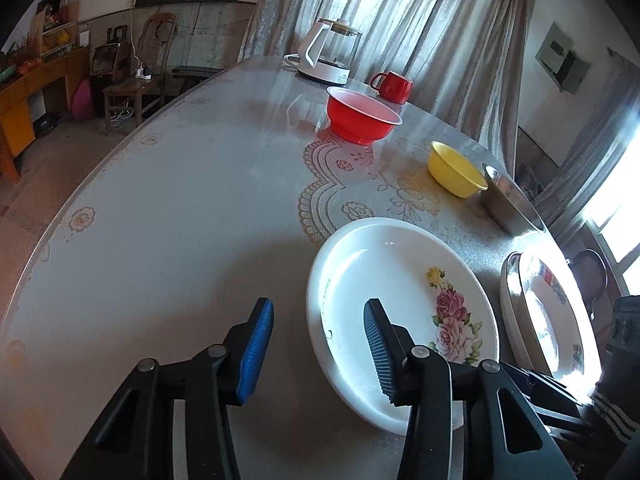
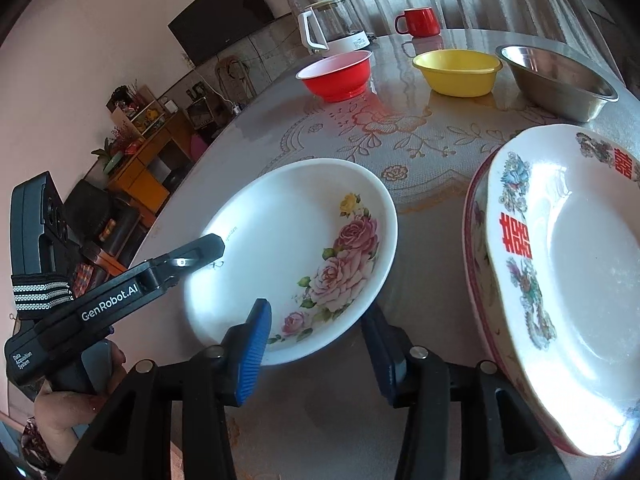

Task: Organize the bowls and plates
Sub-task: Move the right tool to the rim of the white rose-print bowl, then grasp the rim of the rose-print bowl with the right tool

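A white plate with pink roses lies flat on the round table. My left gripper straddles its left rim, one blue pad over the plate's inside and the other outside above the table. The jaws stand apart with no pad touching the rim. My right gripper straddles the plate's near rim the same way, left pad above the inside, right pad beyond and below the rim, jaws apart. The left gripper also shows reaching over the plate's left rim. A red bowl, a yellow bowl and a steel bowl stand behind.
Two stacked plates with red characters lie close to the right of the rose plate. A glass kettle and a red mug stand at the far edge by the curtain. A hand holds the left gripper's handle.
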Motion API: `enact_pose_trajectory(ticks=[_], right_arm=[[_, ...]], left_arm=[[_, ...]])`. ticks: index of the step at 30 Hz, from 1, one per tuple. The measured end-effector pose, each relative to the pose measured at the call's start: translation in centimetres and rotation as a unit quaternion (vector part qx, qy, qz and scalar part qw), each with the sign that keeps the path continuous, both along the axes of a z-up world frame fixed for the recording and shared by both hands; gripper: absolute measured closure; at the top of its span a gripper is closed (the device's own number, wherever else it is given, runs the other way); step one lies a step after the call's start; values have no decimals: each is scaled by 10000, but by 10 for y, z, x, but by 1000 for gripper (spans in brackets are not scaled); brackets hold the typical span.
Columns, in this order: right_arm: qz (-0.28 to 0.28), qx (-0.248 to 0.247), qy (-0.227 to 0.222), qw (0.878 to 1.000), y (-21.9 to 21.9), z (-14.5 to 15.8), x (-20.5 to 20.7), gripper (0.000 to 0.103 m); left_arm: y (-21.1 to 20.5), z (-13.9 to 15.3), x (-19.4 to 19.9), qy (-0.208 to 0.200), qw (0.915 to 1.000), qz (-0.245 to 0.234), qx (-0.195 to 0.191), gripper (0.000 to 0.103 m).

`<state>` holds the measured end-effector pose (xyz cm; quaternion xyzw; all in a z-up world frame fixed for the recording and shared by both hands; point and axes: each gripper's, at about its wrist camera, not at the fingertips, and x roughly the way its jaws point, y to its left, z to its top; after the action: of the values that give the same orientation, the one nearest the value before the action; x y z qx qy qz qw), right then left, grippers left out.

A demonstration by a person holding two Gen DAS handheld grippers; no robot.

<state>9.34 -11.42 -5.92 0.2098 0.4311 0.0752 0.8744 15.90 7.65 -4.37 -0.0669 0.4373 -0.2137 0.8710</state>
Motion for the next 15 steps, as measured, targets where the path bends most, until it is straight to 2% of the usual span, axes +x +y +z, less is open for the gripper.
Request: enact_pose_trajectory(ticks=[3,11,15], right_arm=[[-192,81,-101,9997,0,-1,2,54],[-497,-43,-304,9983,2,-2,13,54],[-679,-115,-273,9973,-1,-2,20,62]], left_arm=[[-1,-1,4,5,10000,6,84,57],[-4,-5,6,-123,9989,-32,455,75],[-6,-6,6,-244,9978,2,609,79]])
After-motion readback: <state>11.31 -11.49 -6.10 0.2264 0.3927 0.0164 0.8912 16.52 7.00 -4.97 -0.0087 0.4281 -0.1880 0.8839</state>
